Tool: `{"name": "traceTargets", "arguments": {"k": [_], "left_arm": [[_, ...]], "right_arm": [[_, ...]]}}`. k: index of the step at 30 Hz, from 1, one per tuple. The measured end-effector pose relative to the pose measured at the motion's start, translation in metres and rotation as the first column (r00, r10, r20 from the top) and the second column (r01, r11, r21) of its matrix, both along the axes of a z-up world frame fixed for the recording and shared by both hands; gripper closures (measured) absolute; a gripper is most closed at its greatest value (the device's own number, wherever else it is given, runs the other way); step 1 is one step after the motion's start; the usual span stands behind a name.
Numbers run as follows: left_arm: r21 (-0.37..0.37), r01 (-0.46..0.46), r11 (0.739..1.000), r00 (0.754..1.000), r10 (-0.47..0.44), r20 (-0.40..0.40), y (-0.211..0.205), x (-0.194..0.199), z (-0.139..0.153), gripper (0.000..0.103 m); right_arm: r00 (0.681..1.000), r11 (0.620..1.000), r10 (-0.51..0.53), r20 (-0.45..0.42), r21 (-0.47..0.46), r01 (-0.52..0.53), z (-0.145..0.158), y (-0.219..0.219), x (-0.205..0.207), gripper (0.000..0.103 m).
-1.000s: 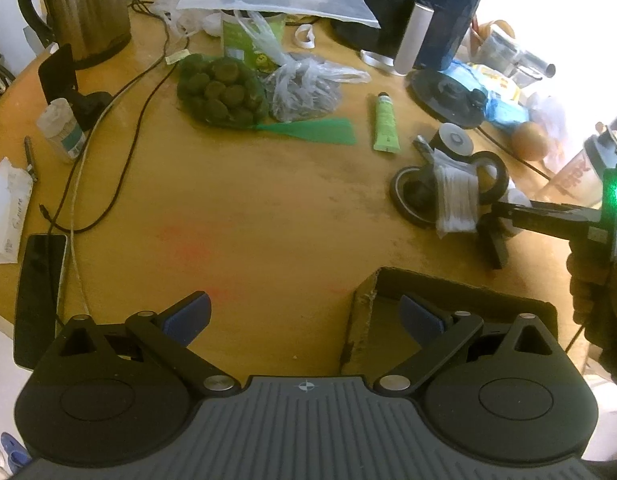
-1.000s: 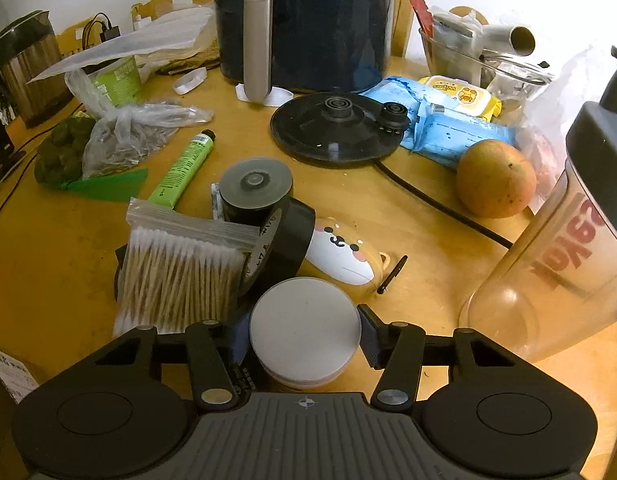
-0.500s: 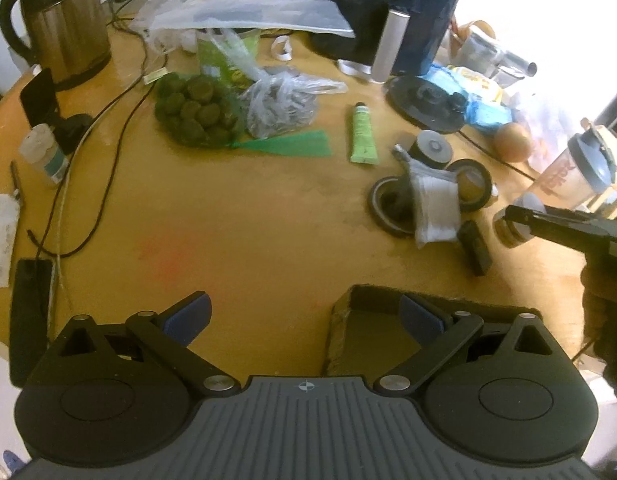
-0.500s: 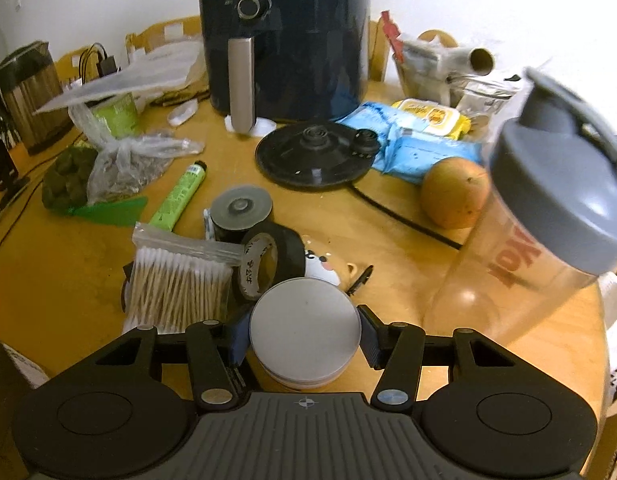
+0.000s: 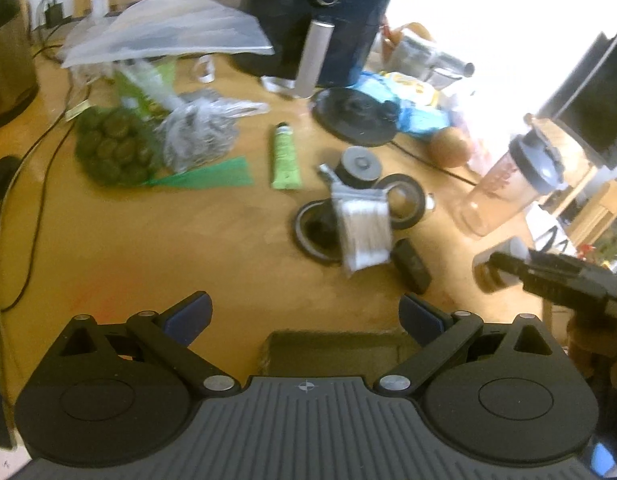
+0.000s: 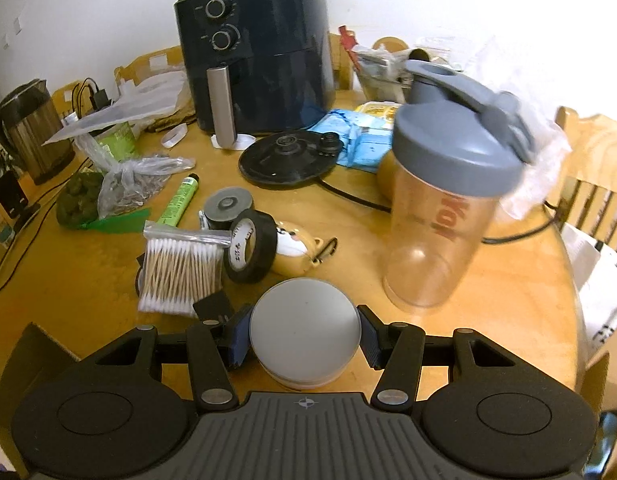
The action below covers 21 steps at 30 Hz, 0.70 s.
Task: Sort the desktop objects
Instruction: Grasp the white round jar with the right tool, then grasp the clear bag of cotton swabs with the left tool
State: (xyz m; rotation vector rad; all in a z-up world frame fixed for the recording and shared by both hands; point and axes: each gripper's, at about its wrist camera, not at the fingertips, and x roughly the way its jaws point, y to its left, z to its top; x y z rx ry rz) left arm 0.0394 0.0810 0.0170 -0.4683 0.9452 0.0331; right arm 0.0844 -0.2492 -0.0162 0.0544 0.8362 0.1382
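Observation:
My right gripper (image 6: 304, 338) is shut on a round white-lidded jar (image 6: 304, 332), lifted above the wooden table (image 6: 88, 280). In the left wrist view the same jar (image 5: 494, 270) hangs at the right, held by the right gripper (image 5: 504, 266). My left gripper (image 5: 306, 314) is open and empty over the rim of a cardboard box (image 5: 332, 348). Ahead lie a bag of cotton swabs (image 6: 180, 270), a black tape roll (image 6: 250, 250), a green tube (image 6: 180, 200) and a small bear-faced case (image 6: 296, 254).
A clear shaker bottle (image 6: 444, 200) with a grey lid stands just right of the jar. A dark air fryer (image 6: 256, 64), a kettle base (image 6: 288, 158), a metal kettle (image 6: 32, 132), food bags (image 6: 120, 188), blue packets (image 6: 360, 140) and cables crowd the back.
The right gripper has risen and drawn back with the jar, so the shaker bottle now shows whole. The left gripper has shifted, bringing the box to the centre below it.

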Motion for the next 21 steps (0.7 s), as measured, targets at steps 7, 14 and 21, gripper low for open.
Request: {"name": "traceTargets", "arguments": {"k": [7,14,21], "left_arm": [[-0.053,0.044,0.998,0.999,-0.043,0.030,-0.009,0.019,-0.002,0.002],[-0.096,0.077,0.992,0.997,-0.075,0.026,-0.017,0.040,-0.014,0.014],[-0.167,0.055,0.984,0.998,-0.051,0.033,-0.014,0.066,-0.028,0.019]], "right_arm": [[0.997,0.997,-0.073,-0.005,0.029,0.073,0.001,-0.015,-0.025,0.046],[0.991,0.989,-0.136,-0.017,0.054,0.137,0.000,-0.026,-0.046,0.046],[0.981,0.979,-0.191,-0.026,0.068,0.192,-0.001,-0.036,-0.062,0.046]]}}
